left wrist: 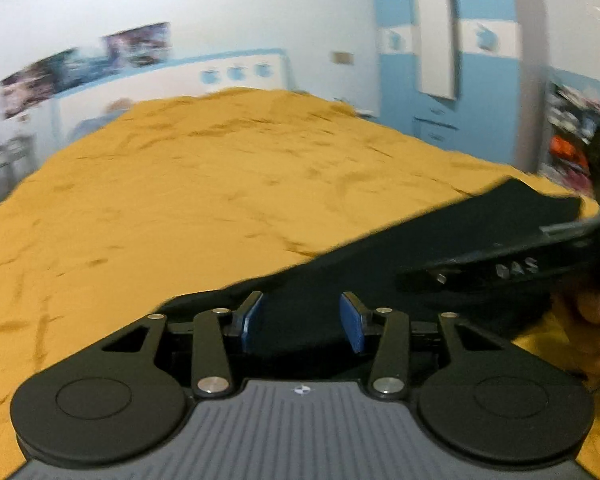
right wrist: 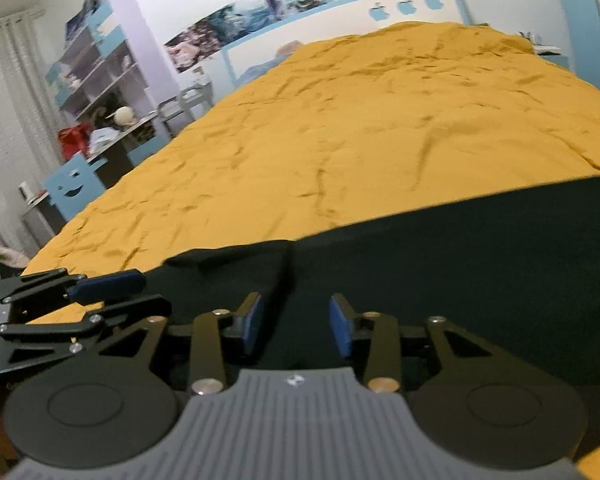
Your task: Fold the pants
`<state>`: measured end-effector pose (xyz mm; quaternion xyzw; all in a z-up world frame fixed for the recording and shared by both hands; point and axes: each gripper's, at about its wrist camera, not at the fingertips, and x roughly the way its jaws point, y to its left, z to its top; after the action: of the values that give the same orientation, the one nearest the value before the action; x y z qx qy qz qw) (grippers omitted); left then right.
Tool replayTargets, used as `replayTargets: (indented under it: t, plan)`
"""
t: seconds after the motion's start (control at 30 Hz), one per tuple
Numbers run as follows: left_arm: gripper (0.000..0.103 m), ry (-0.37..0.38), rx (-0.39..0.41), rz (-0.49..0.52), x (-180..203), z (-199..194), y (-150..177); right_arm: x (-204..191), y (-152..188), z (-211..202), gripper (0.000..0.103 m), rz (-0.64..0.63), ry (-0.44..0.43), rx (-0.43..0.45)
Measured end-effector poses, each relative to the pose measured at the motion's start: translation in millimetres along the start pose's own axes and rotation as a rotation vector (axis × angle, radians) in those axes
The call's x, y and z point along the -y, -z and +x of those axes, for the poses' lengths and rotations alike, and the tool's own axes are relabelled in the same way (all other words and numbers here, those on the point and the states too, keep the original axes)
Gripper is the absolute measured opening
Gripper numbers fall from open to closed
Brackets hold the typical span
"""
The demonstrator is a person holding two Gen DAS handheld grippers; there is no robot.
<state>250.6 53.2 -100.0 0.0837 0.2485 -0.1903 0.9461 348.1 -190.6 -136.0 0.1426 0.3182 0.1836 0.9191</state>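
Two parted grippers, left gripper point(left wrist: 302, 322) and right gripper point(right wrist: 296, 322), both empty, just above black pants point(right wrist: 440, 248).

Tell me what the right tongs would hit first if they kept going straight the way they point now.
Most likely the black pants: the right tongs stand open and angled down over that fabric, which lies on the yellow bedspread. How far above the cloth they are is unclear.

Black pants point(right wrist: 440, 264) lie on a plain mustard-yellow bedspread point(right wrist: 360, 128); blue-padded black fingers point(right wrist: 342, 326).
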Motion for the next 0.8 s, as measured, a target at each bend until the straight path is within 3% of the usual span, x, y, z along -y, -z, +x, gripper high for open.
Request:
replayTargets:
  t: [0.1, 0.2, 0.33, 0.47, 0.7, 0.73, 0.8]
  plan:
    - [0.056, -0.077, 0.011, -0.144, -29, -11, 5, -20, -2, 6, 0.046, -0.076, -0.037, -0.022]
    - [0.058, -0.152, -0.018, -0.319, -62, -7, 10, -46, 6, 15, 0.046, -0.241, -0.038, -0.054]
    - [0.058, -0.159, -0.037, -0.441, -83, 2, 10, -78, 25, 31, 0.044, -0.469, 0.011, -0.067]
    - [0.058, -0.185, -0.032, -0.452, -81, 9, 6, -93, 36, 49, 0.041, -0.605, 0.104, -0.07]
    - [0.059, -0.171, -0.025, -0.431, -76, 1, 16, -103, 43, 58, 0.039, -0.775, 0.161, -0.08]
    - [0.059, -0.173, -0.031, -0.436, -76, 2, 18, -104, 43, 62, 0.037, -0.789, 0.17, -0.084]
    - [0.059, -0.175, -0.037, -0.444, -77, 2, 20, -104, 42, 64, 0.006, -0.8, 0.179, -0.076]
